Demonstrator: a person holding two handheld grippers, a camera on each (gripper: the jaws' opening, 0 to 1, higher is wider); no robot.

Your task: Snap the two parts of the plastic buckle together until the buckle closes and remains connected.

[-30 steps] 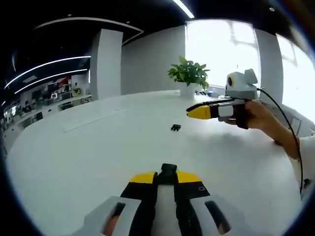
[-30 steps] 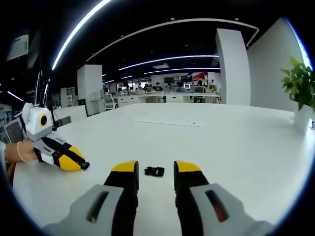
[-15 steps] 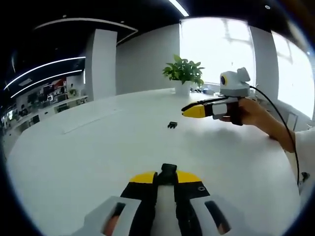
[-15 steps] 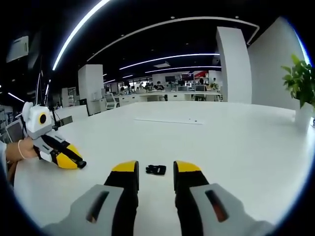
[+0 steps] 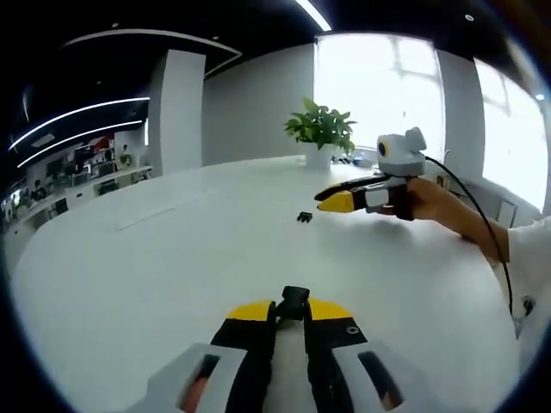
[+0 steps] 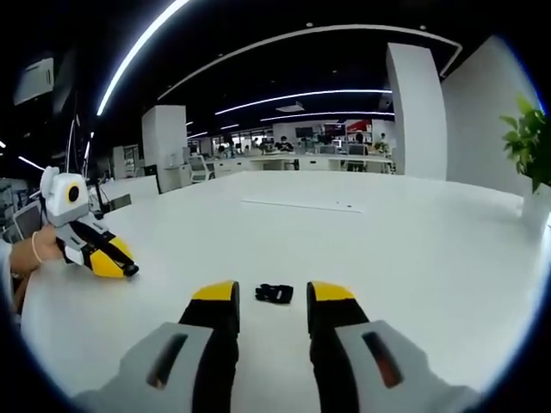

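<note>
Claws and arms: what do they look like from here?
Both claws, left and right, have black jaws with yellow tips on grey bodies. A thin black cable trails along the white sleeve of the right arm; the left wrist wears a thin band.

In the left gripper view you face tall, overexposed bright windows (image 5: 387, 95) that wash out detail behind the green potted plant (image 5: 321, 129) and lay a soft sheen on the glossy white tabletop (image 5: 172, 258). In the right gripper view, your light comes from long white ceiling light strips (image 6: 146, 52) against a dark ceiling. Expect strong fisheye bending at the edges of both views, slight softness throughout, and only faint, diffuse shadows on the table.
</note>
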